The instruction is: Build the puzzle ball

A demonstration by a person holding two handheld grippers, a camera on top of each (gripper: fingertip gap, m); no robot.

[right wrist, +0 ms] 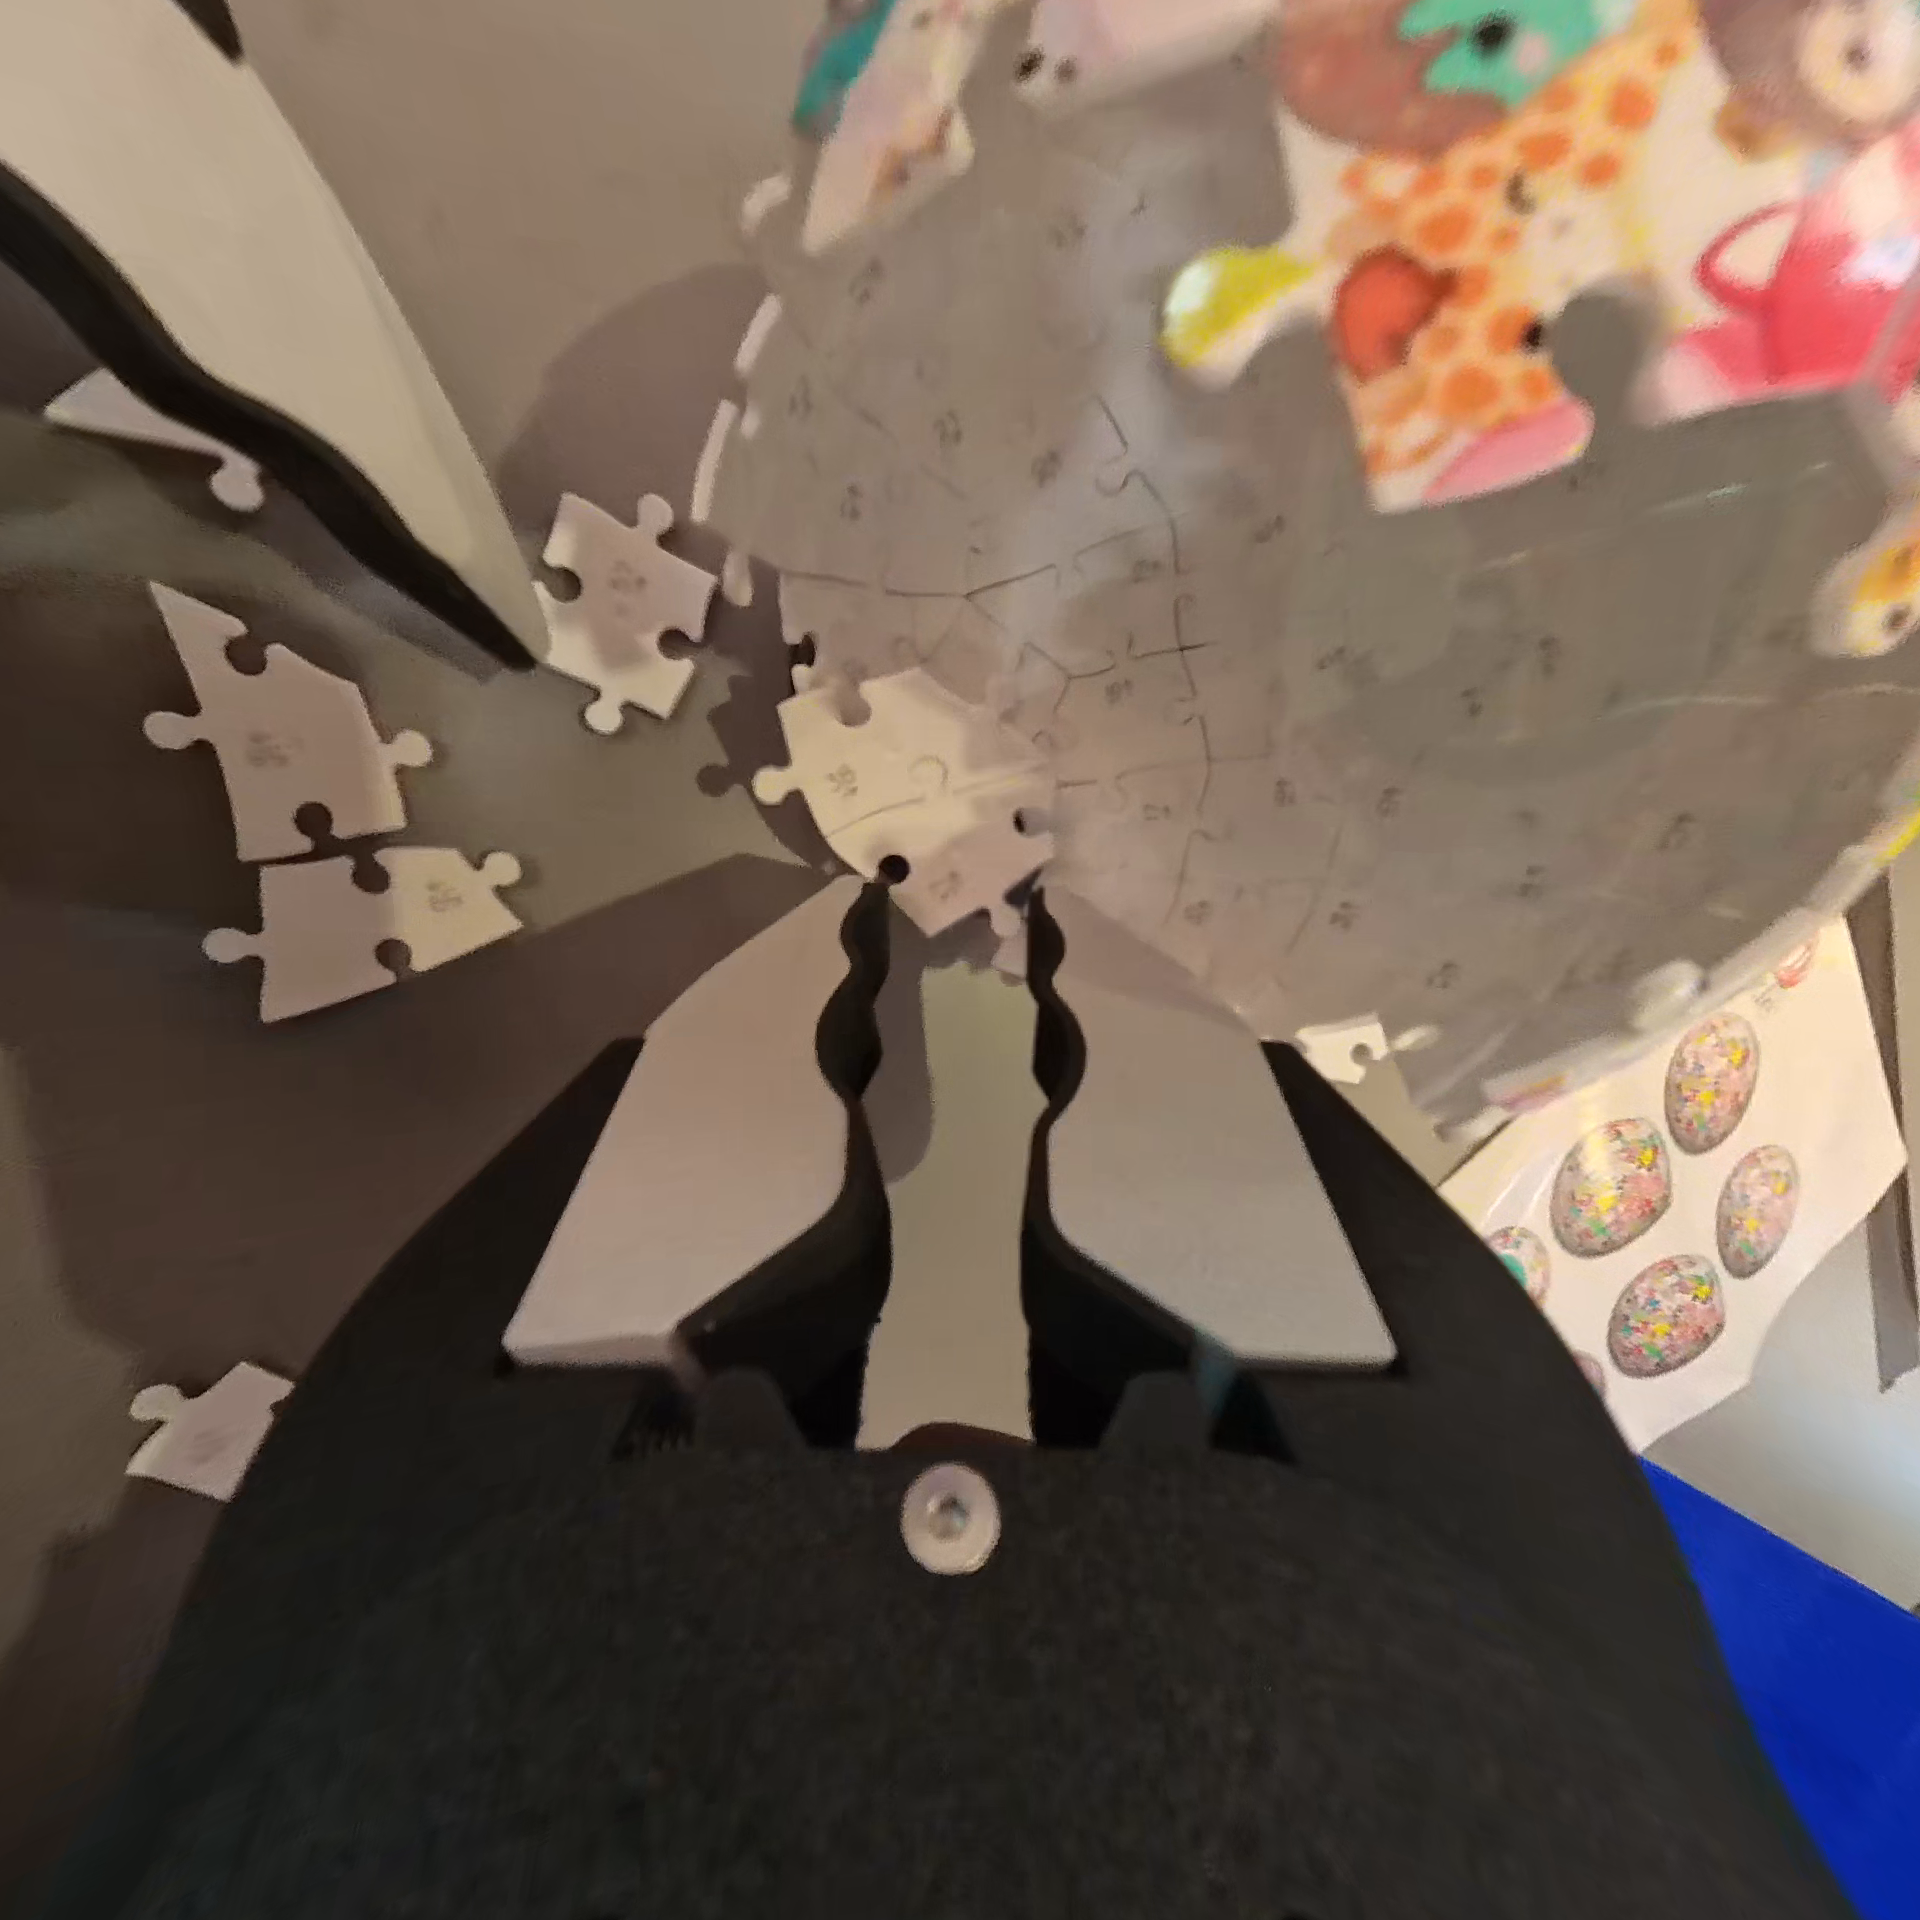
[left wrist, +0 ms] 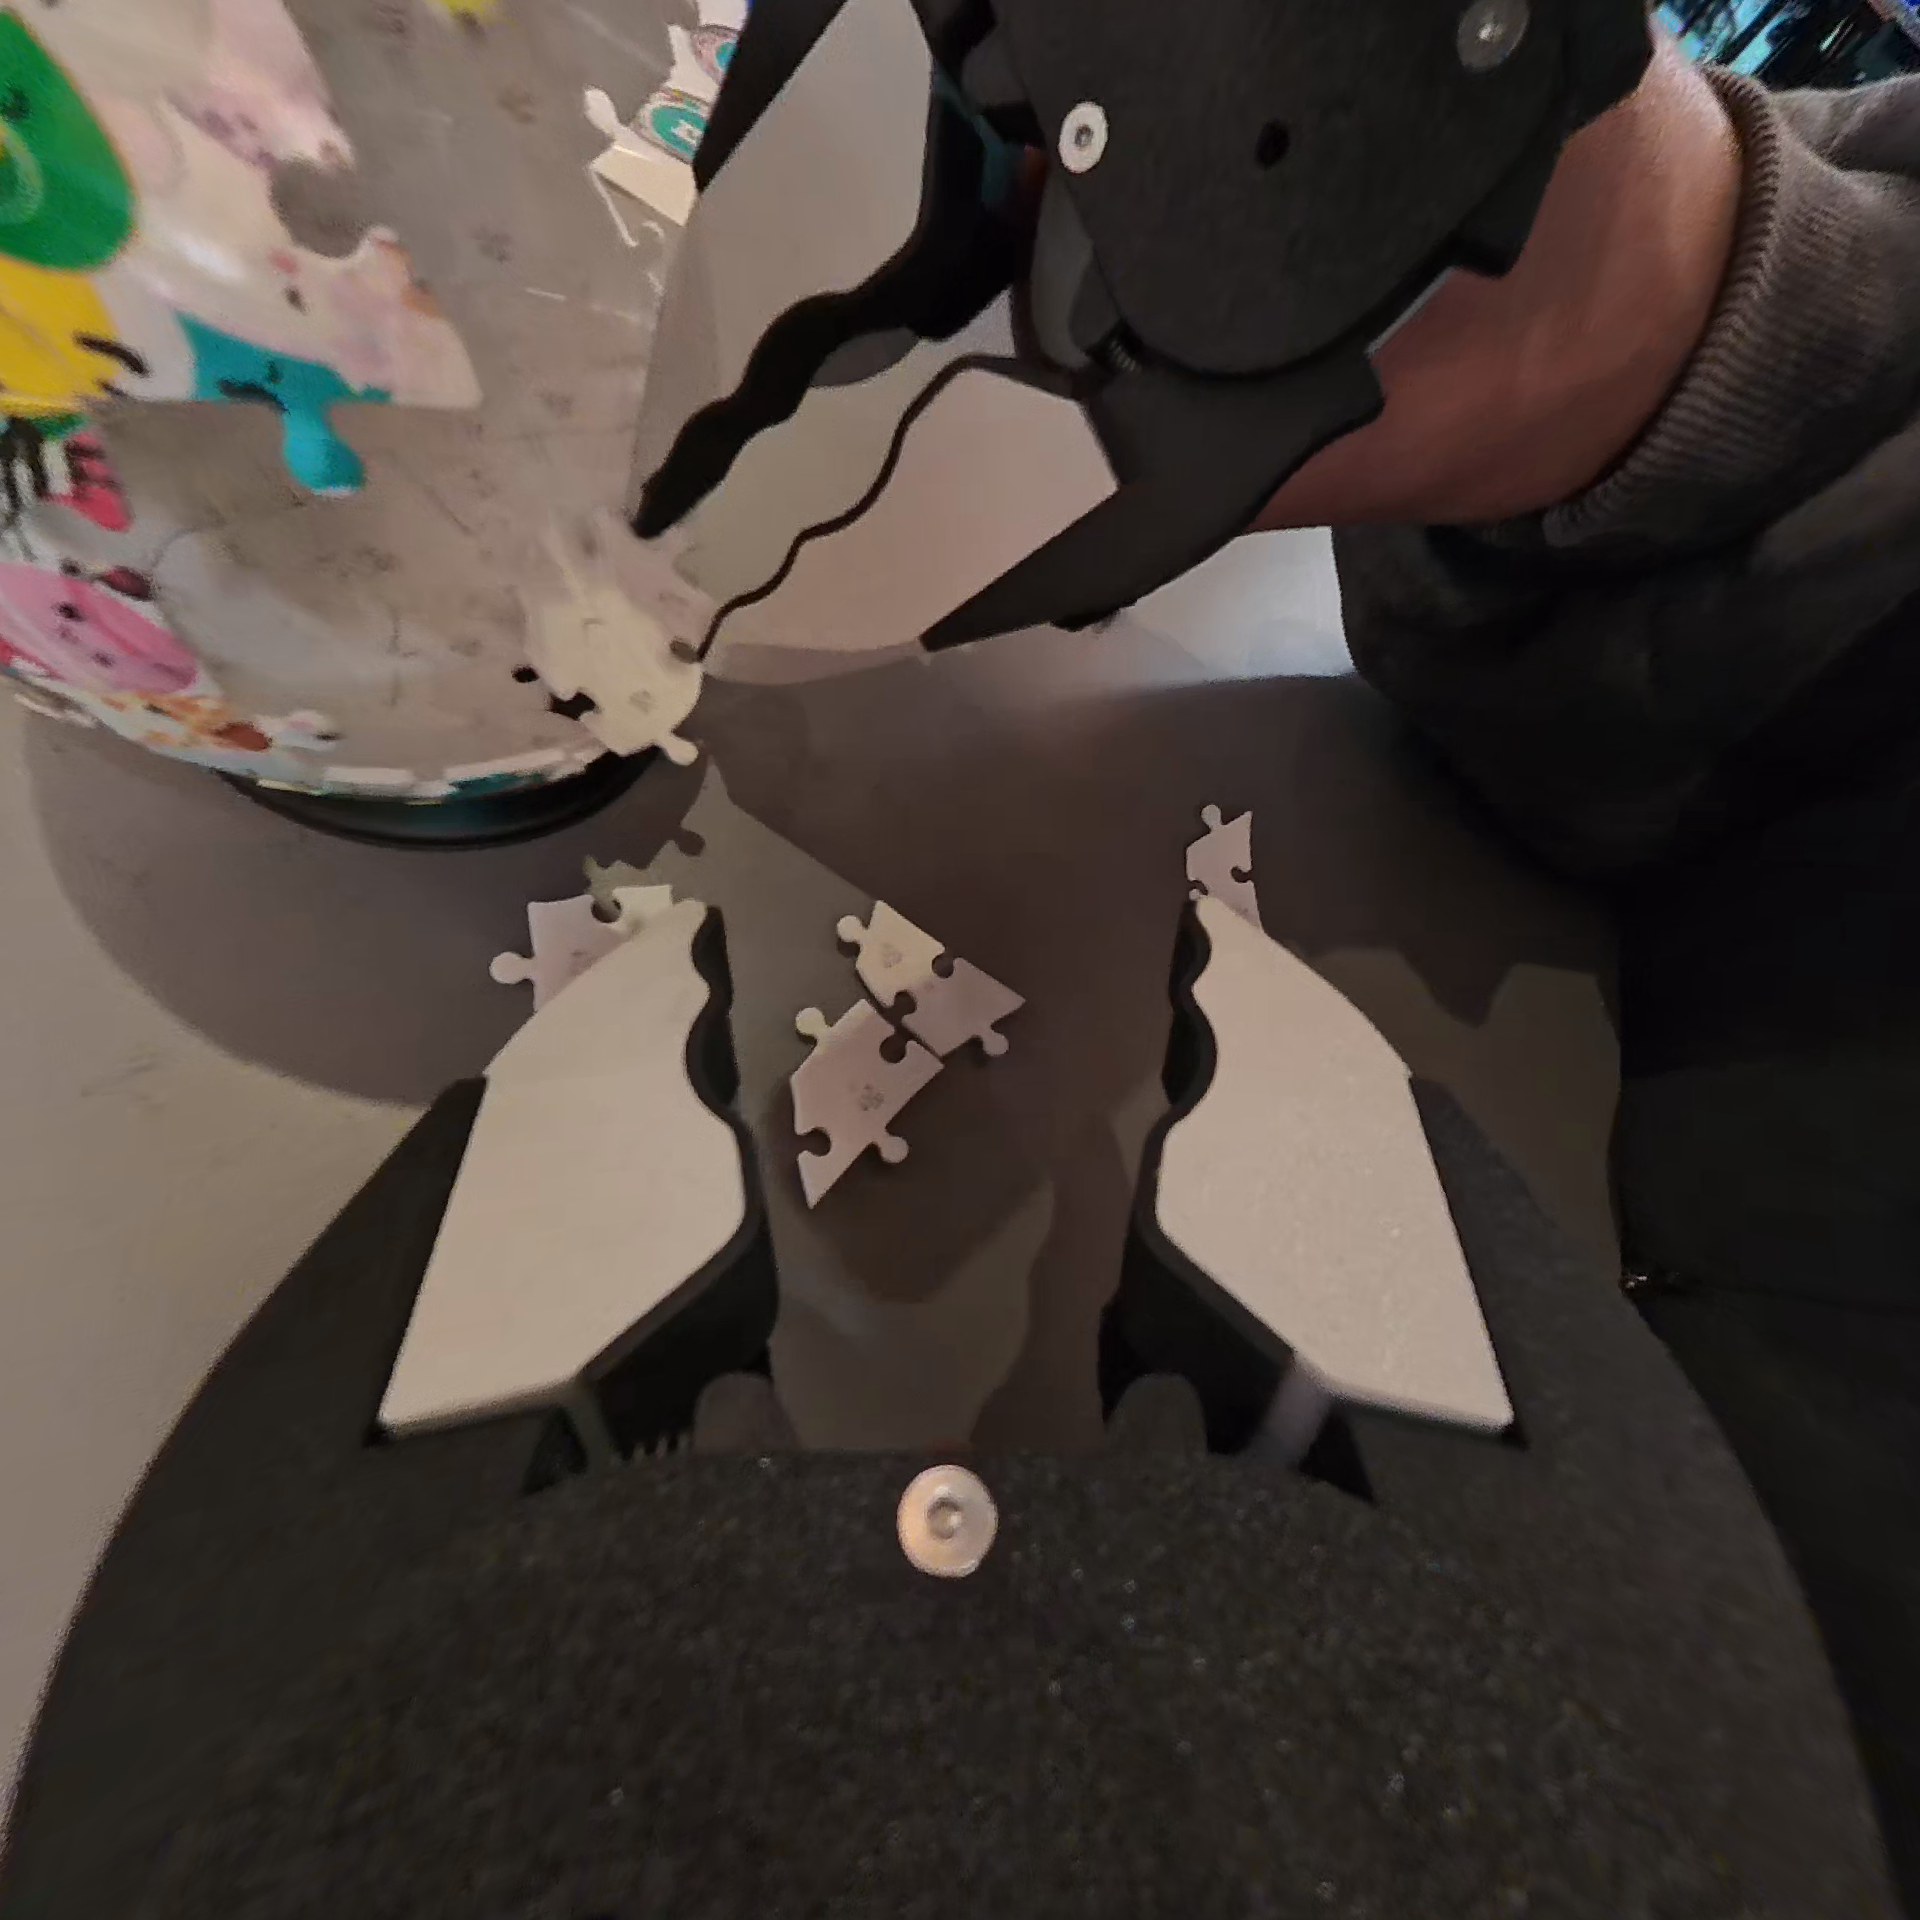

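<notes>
Puzzle ball (right wrist: 1351, 623) step in hand looks like seating a piece: right hand-held gripper (right wrist: 951, 894) has its fingers narrowed, tips right at a white piece (right wrist: 914, 790) on the ball's open edge; whether it truly pinches the piece or just presses it, cannot tell, the contact is blurred. Left hand-held gripper (left wrist: 951, 914) is spread wide and empty, hovering over loose pieces. Outward from there: two joined loose pieces (left wrist: 894, 1029) lie face-down on the grey desk (left wrist: 208, 1039) between the left fingers, another loose piece (left wrist: 561, 935) just past the left fingertip, one more (left wrist: 1226, 852) past the right fingertip. Ball sits on a dark ring stand (left wrist: 447, 810) on the desk, partly built, printed shell outside, grey numbered backs visible inside. Next move, my guess: push the tabs fully home with the curve lined up, then free the fingers without popping neighbours; the left could brace the ball. Left view alone shows the stand, the person's hand (left wrist: 1507, 343) and sleeve (left wrist: 1766, 312). Right view alone shows the interior seams, a picture sheet (right wrist: 1683, 1195) under the ball, something blue (right wrist: 1787, 1579) at the edge.
</notes>
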